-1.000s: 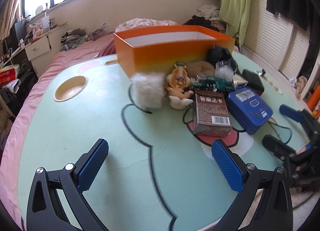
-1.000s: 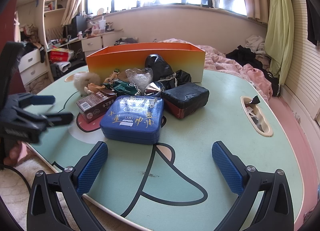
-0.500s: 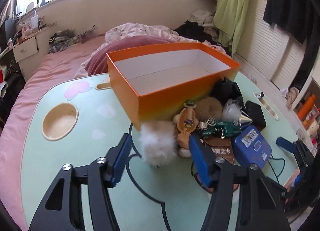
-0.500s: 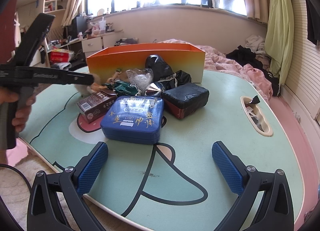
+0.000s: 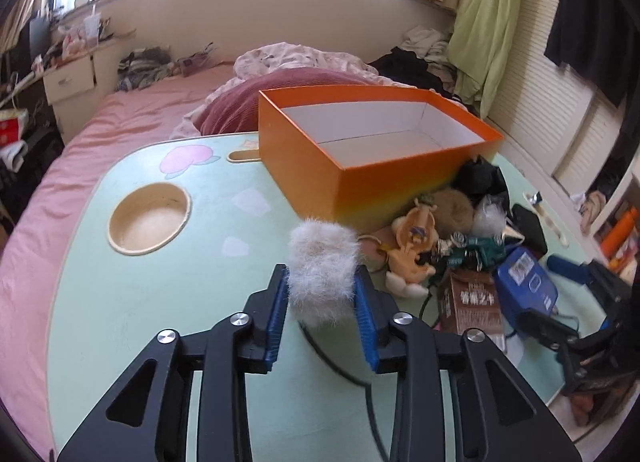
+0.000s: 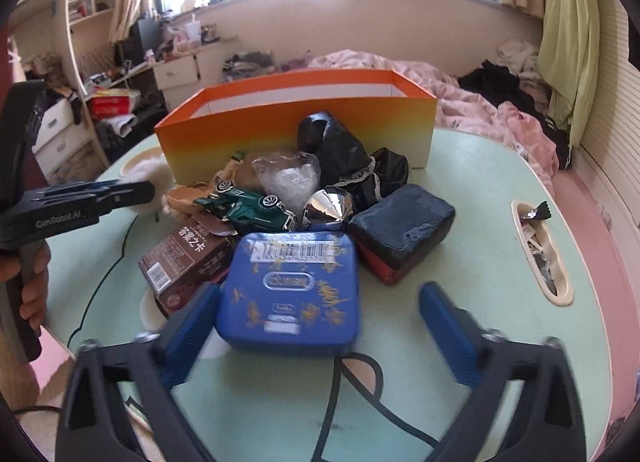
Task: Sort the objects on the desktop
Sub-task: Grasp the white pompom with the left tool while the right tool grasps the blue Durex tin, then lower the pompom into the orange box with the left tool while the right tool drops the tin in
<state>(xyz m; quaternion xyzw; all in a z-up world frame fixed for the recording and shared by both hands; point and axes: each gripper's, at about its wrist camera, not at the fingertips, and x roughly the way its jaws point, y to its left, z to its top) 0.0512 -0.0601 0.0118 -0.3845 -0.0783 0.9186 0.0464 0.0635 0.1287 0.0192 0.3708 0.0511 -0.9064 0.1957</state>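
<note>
**Left claw grips a fluffy white pom-pom**

The left claw [image 5: 321,294] has just been closing and now pinches the soft white pom-pom [image 5: 322,272] on the green bench [image 5: 120,302], likely bound for the empty orange cardboard box [image 5: 372,142]. The right claw [image 6: 316,322], narrowing but still wide, straddles the smooth blue tin [image 6: 292,290] without gripping it.

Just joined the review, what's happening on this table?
A person is sorting clutter with handheld tongs. The left tongs have just closed on a white fluffy ball, in front of the orange box, whose visible interior is bare. The right tongs are open and have been narrowing, with the blue tin between them but not yet gripped.
</note>
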